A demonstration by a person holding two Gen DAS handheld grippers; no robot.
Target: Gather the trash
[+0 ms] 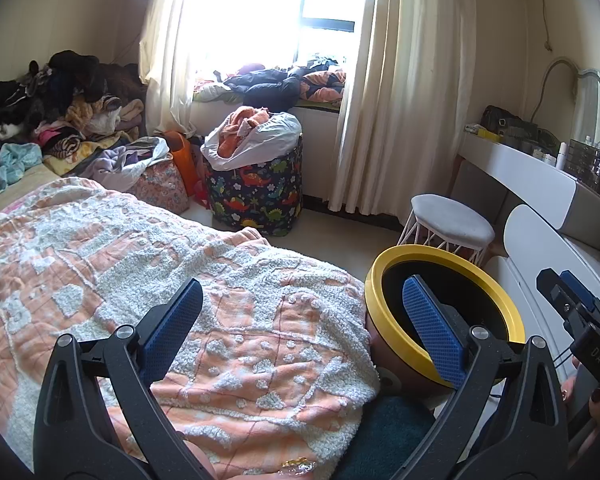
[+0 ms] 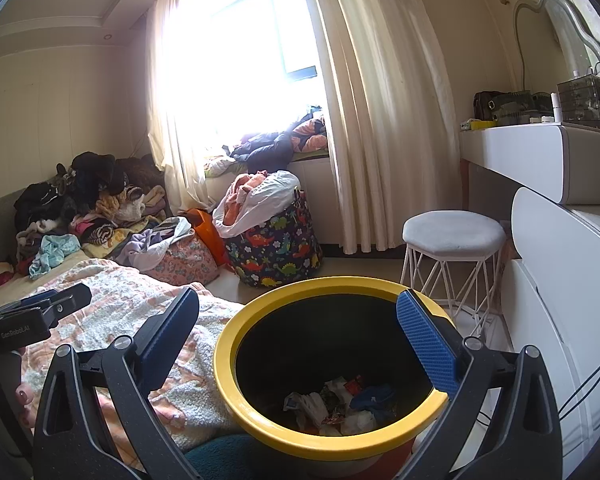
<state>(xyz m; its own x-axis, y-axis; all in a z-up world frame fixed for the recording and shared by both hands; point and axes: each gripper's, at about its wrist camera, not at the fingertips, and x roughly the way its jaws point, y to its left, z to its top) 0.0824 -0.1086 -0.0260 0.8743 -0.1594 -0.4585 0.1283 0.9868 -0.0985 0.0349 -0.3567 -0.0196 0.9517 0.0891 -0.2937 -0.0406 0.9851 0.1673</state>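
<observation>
**Hand-held grippers empty over a part-filled bin**

Both hand-held grippers stand wide apart at the fingers and carry nothing. Right hand-held gripper point(image 2: 298, 350) hangs directly above the yellow-rimmed bin point(image 2: 236, 384), which sits on the floor just beside the foot of the bed point(image 2: 132, 308). Left hand-held gripper point(image 1: 302, 330) points across the bed's quilt, with the same bin's rim behind its right finger.

Crumpled trash point(image 2: 336, 404), paper and wrappers by the look of it, lies at the bottom of the bin, so some collecting appears done. It is far from full. No loose litter shows clearly on the quilt or the visible floor; the clothes pile point(image 2: 88, 208) and dinosaur-print basket point(image 2: 276, 240) hold laundry, not obvious rubbish. What remains, I judge, is searching out further pieces.
</observation>
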